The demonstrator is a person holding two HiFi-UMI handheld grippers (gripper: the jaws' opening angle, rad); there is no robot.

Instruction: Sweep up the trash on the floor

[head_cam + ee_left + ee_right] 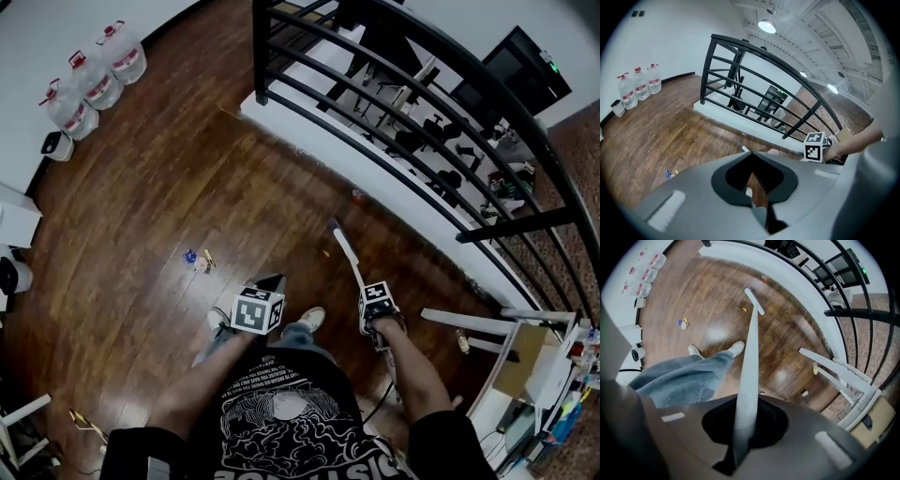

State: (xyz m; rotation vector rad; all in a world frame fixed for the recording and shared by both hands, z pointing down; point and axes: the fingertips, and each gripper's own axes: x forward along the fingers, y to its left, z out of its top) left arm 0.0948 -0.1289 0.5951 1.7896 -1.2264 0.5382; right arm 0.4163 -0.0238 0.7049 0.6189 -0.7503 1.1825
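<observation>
Our right claw (743, 427) is clamped on the white broom (751, 333) handle. Our left claw (754, 187) grips the dustpan (272, 281). The trash (198, 259) lies on the floor (141, 187), well apart from the broom head. A hard push could scatter those little bits, or twist the thin handle.

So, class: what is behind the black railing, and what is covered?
Behind the black railing a lower room shows, with dark office chairs on a pale floor. The bars cross parts of them, and the white ledge hides whatever stands right below it.
</observation>
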